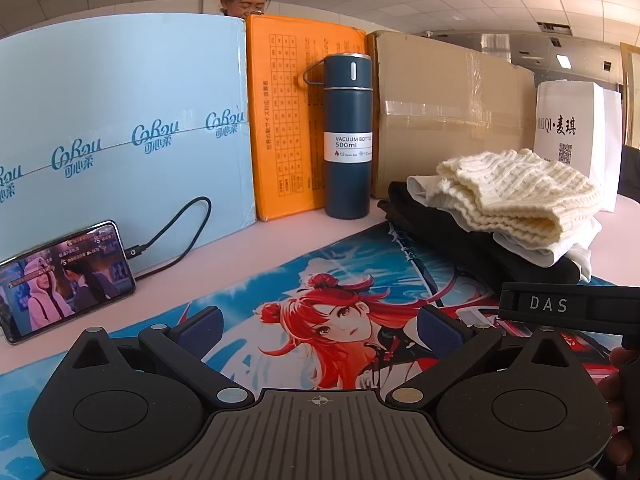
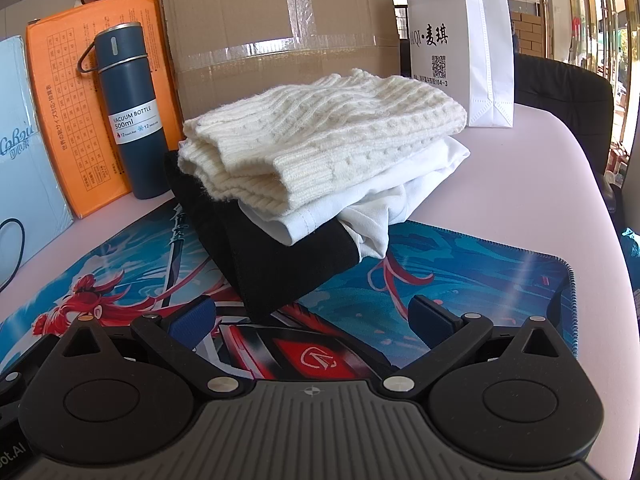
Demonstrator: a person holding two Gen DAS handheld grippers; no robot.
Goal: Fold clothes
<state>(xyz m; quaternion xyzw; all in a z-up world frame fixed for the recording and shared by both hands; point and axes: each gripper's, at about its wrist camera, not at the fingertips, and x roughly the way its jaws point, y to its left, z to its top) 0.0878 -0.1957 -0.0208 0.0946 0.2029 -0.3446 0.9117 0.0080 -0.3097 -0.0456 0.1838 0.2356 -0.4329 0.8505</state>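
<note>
A pale pink bench (image 2: 520,184) carries a wide blue printed mat with a red-haired cartoon figure (image 1: 320,320), and at the mat's far right corner sits the task's thing: a stack of three folded garments, well ahead of both tools. At the back stand a light blue printed carton (image 1: 120,120), a taped brown cardboard box (image 2: 280,32), a flat orange package (image 1: 288,120), a white paper shopping bag (image 2: 460,52) and a tall navy vacuum bottle (image 2: 132,120); a smartphone playing video (image 1: 64,280) lies at the left on its cable.

The stack runs from a black folded garment (image 2: 280,264) at the bottom, through a smooth white folded garment (image 2: 360,200), to a cream ribbed knit sweater (image 2: 320,120) on top, its edges overhanging unevenly.

The left hand-held gripper (image 1: 320,324) hovers over bare mat with its fingers spread and empty; the right hand-held gripper (image 2: 316,316) is likewise spread wide and empty, just short of the black garment's near corner.

The step in hand appears to be taking the next piece from the pile or squaring it. Done well, that likely means pinching the cream sweater alone at two well-separated edge points, lifting it clear before pulling, so the layers beneath do not drag off, then laying it flat on the open mat. The loose knit may stretch or snag.
</note>
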